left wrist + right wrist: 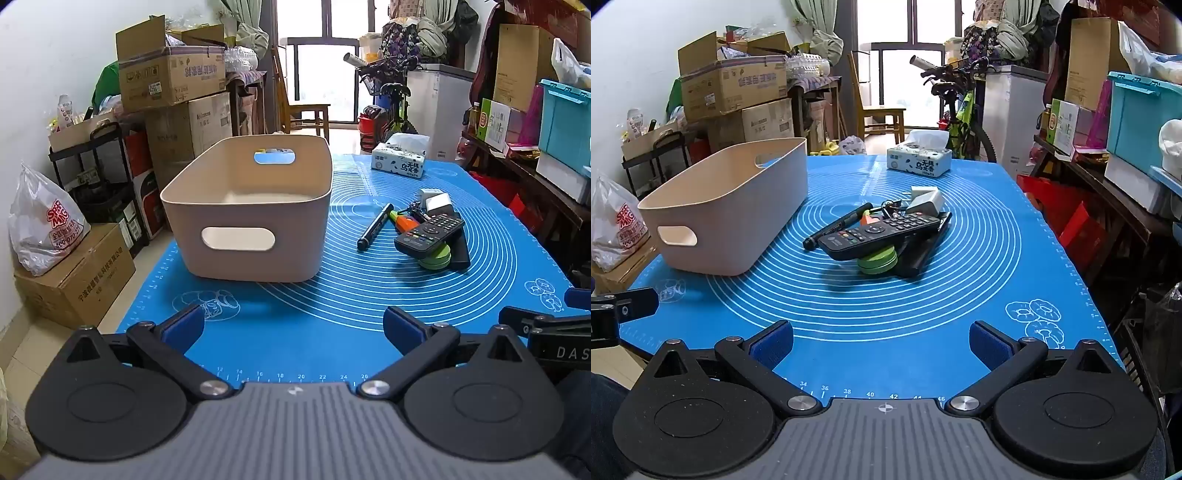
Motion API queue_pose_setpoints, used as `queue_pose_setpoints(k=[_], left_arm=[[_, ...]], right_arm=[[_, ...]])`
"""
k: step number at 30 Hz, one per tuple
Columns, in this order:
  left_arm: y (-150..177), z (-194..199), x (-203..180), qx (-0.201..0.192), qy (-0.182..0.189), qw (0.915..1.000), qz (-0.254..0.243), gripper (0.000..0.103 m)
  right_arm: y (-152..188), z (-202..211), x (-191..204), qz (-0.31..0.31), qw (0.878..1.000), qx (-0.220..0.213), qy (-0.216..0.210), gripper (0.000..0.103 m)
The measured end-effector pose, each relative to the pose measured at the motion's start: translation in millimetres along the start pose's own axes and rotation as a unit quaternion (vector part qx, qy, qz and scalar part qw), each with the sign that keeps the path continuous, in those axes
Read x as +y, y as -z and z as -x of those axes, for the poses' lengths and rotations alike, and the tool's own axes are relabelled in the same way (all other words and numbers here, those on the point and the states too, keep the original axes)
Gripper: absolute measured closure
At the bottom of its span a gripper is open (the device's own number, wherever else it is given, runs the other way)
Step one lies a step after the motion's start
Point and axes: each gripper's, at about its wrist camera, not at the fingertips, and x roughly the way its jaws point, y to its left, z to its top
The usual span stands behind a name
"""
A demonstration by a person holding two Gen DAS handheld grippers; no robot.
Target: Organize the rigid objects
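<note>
A beige plastic bin (251,206) with handle cut-outs stands on the blue mat (332,325), left of centre; in the right wrist view it is at the left (731,210). A pile lies to its right: a black remote (430,229) (882,230) on a green round case (437,258) (877,260), a black marker (375,227) (834,227), an orange item, keys and a white charger (437,201) (927,201). My left gripper (293,326) is open and empty near the mat's front edge. My right gripper (881,345) is open and empty, in front of the pile.
A tissue box (399,160) (919,158) sits at the mat's far edge. Cardboard boxes (170,77) and a black cart stand left of the table; a bicycle (960,110), a white cabinet and shelves with a teal crate (1137,118) stand at the right.
</note>
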Motion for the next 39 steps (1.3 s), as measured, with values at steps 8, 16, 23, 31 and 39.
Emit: queue_pose_setpoints(k=[8, 16, 23, 31, 39], left_arm=[[0, 0, 0, 0.002, -0.001, 1.0000, -0.001, 0.002], [0, 0, 0, 0.002, -0.002, 1.0000, -0.002, 0.002], [0, -1, -1, 0.004, -0.002, 1.0000, -0.004, 0.002], [0, -1, -1, 0.003, -0.002, 1.0000, -0.005, 0.002], [-1, -3, 9, 0.003, -0.001, 1.0000, -0.005, 0.002]], right_arm=[[0, -1, -1, 0.001, 1.000, 0.001, 0.001, 0.003], [0, -1, -2, 0.000, 1.000, 0.001, 0.000, 0.003], [0, -2, -2, -0.001, 1.000, 0.001, 0.000, 0.003], [1, -2, -2, -0.001, 1.000, 0.002, 0.000, 0.003], [0, -2, -4, -0.003, 1.000, 0.001, -0.002, 0.003]])
